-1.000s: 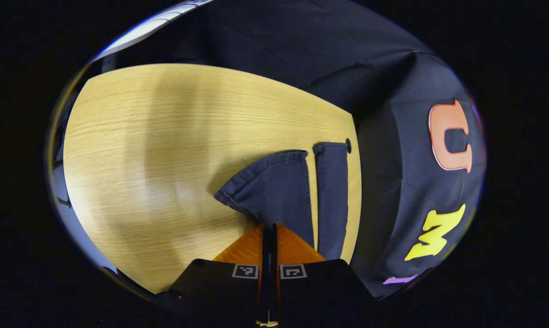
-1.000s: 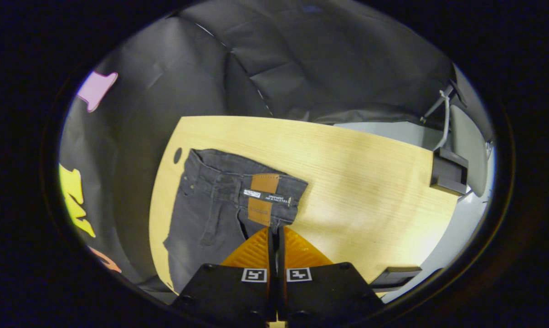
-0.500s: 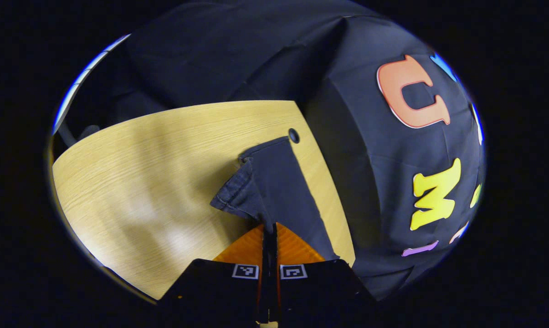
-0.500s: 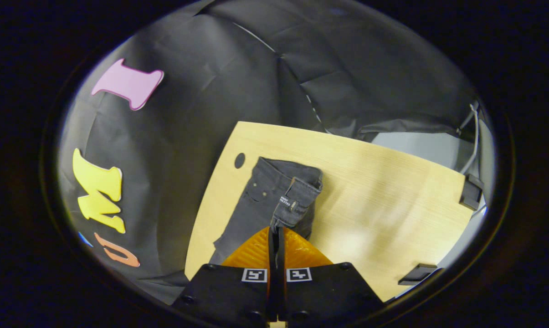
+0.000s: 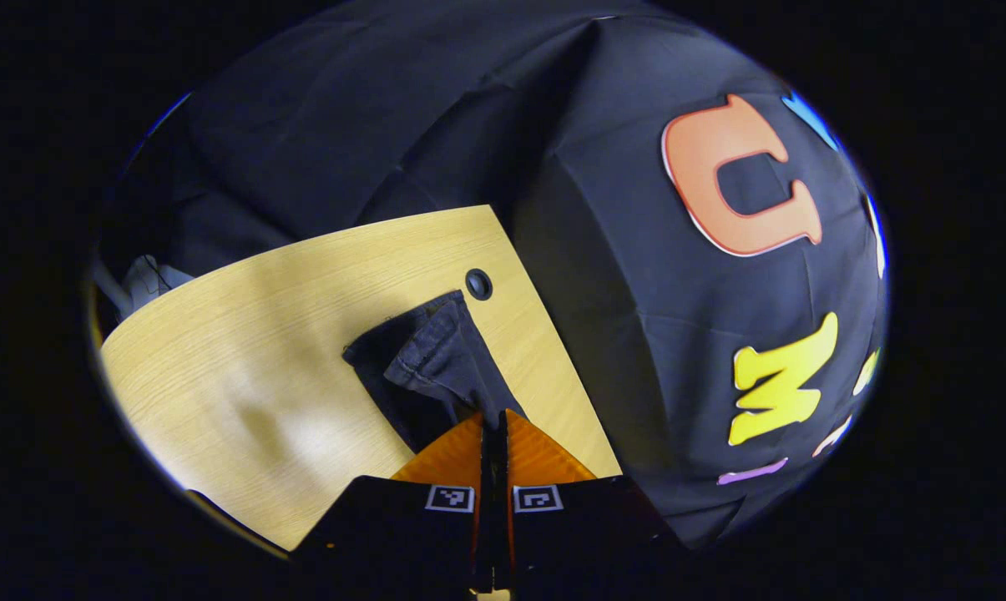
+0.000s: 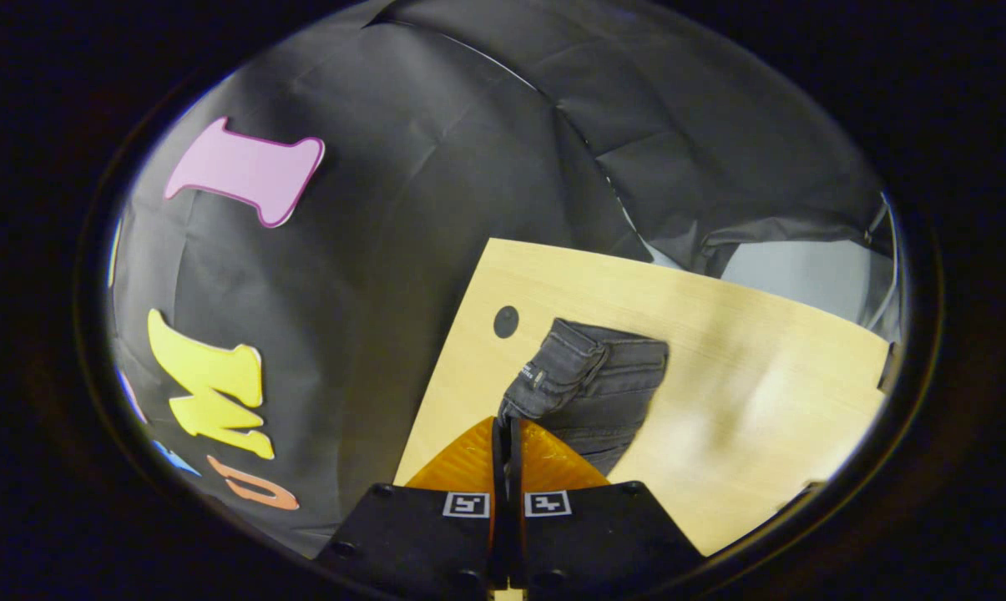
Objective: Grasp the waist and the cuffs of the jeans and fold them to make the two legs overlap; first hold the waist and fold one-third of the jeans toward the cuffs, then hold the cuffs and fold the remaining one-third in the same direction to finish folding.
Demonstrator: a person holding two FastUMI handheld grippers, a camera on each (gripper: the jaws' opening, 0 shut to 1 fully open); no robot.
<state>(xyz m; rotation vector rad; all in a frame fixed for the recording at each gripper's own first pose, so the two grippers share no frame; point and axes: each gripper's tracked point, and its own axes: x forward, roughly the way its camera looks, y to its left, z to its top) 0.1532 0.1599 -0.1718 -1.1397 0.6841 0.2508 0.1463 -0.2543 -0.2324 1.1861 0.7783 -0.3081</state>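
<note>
Where the left gripper view looks along the wooden table [image 5: 244,334], a round hole [image 5: 478,284] sits near its edge, just beyond the cuffs [image 5: 423,351]; the left gripper [image 5: 493,421] pinches the jeans [image 5: 461,376] there. In the right gripper view, the right gripper [image 6: 506,427] pinches the waist [image 6: 553,376], the denim bunched beside that hole.

Jeans [image 5: 436,359]: lower length hidden behind the left gripper [image 5: 493,421] at 6 o'clock — the pinch point itself not visible.
Jeans [image 6: 590,384], right gripper view: near part covered by the right gripper [image 6: 505,426]; waist label too small to read.
Table [image 6: 761,417]: cut off at 3 to 5 o'clock, surface there blurred.
Pale objects [image 5: 144,280] at 9 o'clock in the left gripper view — too dim to identify.
</note>
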